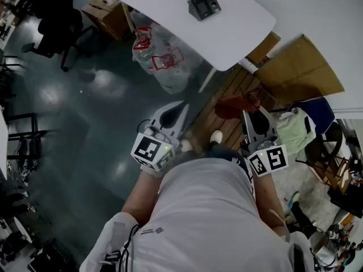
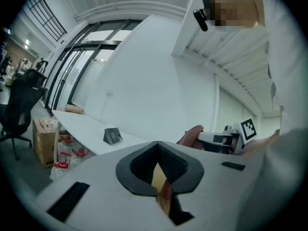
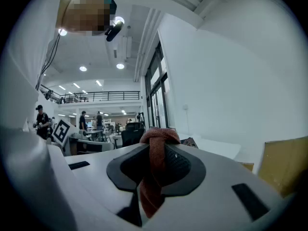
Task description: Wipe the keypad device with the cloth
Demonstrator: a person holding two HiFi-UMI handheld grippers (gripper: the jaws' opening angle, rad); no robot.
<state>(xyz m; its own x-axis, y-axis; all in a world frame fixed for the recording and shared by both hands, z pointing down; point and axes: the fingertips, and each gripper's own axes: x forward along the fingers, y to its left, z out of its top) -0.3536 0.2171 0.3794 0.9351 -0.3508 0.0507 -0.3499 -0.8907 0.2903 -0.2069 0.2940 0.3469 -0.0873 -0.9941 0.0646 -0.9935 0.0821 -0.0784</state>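
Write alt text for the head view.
Seen from above, a person holds two grippers: the right gripper clamps a reddish cloth, and the left gripper is shut and empty. The keypad device sits on a white table ahead, apart from both.

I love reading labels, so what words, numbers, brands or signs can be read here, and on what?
No text is legible in any view.
Red print on the plastic bags: too blurred to read.
Keys and screen of the keypad device: too small to read.
The small logo on the person's top: too small to read.
The marker cubes: black-and-white square patterns, no letters.
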